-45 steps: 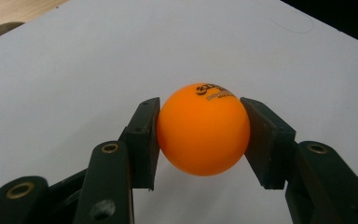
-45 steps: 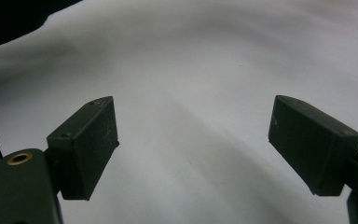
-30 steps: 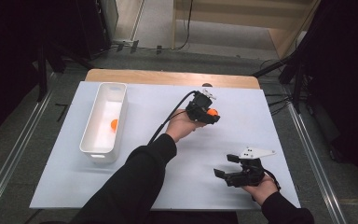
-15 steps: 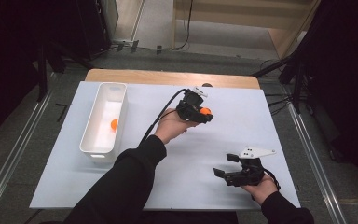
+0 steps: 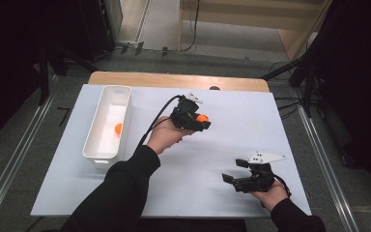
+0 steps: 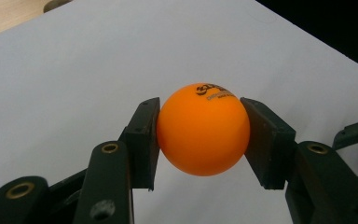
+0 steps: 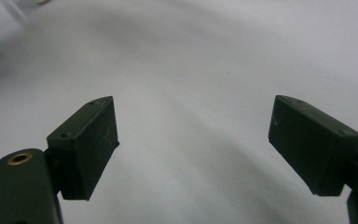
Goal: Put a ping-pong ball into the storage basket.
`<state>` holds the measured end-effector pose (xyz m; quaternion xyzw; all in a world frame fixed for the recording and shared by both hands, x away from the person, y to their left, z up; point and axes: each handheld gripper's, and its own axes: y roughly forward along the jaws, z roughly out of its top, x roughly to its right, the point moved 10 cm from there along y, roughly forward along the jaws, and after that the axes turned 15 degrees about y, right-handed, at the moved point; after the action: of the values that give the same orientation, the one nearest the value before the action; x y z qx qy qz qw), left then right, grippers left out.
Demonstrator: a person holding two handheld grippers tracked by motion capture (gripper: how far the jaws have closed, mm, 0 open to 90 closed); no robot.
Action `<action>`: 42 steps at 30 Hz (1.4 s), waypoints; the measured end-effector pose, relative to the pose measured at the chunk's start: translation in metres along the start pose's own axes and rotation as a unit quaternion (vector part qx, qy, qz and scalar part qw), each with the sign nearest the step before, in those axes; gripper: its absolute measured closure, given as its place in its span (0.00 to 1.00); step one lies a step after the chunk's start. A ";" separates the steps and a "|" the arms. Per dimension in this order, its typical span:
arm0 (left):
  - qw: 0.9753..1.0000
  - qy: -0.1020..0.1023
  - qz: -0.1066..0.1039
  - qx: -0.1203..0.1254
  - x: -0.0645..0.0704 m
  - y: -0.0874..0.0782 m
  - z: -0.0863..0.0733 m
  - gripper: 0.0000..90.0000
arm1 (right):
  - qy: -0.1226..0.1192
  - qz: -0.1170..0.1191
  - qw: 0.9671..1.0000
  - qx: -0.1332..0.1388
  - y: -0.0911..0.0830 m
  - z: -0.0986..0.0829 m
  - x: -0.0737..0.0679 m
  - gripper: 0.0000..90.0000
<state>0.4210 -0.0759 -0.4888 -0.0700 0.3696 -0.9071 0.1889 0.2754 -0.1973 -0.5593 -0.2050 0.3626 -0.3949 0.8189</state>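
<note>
- Orange ball (image 6: 203, 129) sits clamped between my left gripper's (image 5: 196, 121) two black pads (image 6: 142, 140), lifted clear of the white table cover (image 5: 232, 140), near the table's middle toward the far edge.
- White bin (image 5: 95, 153) lies to the ball's left in the high view, well apart, its long axis running away from me; I judge the coming move to be a carry leftward to it.
- Inside that bin rests a second orange ball (image 5: 118, 128), near the right wall.
- My left hand (image 5: 166, 137) is far nearer the bin than the other one.
- My right gripper (image 5: 232, 180) hovers near the table's front right, jaws spread wide and holding nothing.
</note>
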 end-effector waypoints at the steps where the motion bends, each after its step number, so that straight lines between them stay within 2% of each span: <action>1: 1.000 0.001 0.000 -0.002 0.000 -0.003 -0.001 0.57 | 0.001 0.000 1.000 -0.001 0.000 0.000 0.000 0.16; 7: 1.000 -0.016 -0.004 0.017 -0.006 -0.018 -0.011 0.57 | 0.007 -0.005 1.000 -0.001 0.002 0.001 0.006 0.16; 13: 1.000 -0.020 -0.001 0.014 -0.009 -0.025 -0.025 0.57 | 0.007 -0.012 1.000 0.005 0.000 0.002 0.011 0.16; 18: 1.000 -0.003 0.003 0.005 -0.004 -0.031 -0.037 0.57 | 0.010 -0.011 1.000 0.006 -0.002 0.001 0.011 0.16; 20: 1.000 -0.007 0.001 0.005 -0.002 -0.033 -0.041 0.57 | 0.012 -0.010 1.000 0.008 -0.002 0.002 0.010 0.16; 23: 1.000 0.004 -0.002 -0.006 -0.001 -0.035 -0.046 0.57 | 0.007 -0.010 1.000 0.009 -0.001 0.002 0.010 0.16; 24: 1.000 0.008 0.001 -0.007 -0.001 -0.037 -0.046 0.57 | 0.008 -0.010 1.000 0.008 -0.001 0.002 0.009 0.16; 30: 1.000 -0.004 -0.002 0.002 -0.001 -0.041 -0.049 0.57 | 0.004 -0.011 1.000 0.011 -0.002 0.003 0.008 0.16; 42: 1.000 -0.014 0.011 0.000 -0.015 -0.057 -0.048 0.57 | 0.001 -0.012 1.000 0.006 -0.001 0.002 0.007 0.16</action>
<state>0.4054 -0.0012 -0.4835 -0.0786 0.3677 -0.9038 0.2043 0.2791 -0.2035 -0.5607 -0.2040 0.3582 -0.4067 0.8153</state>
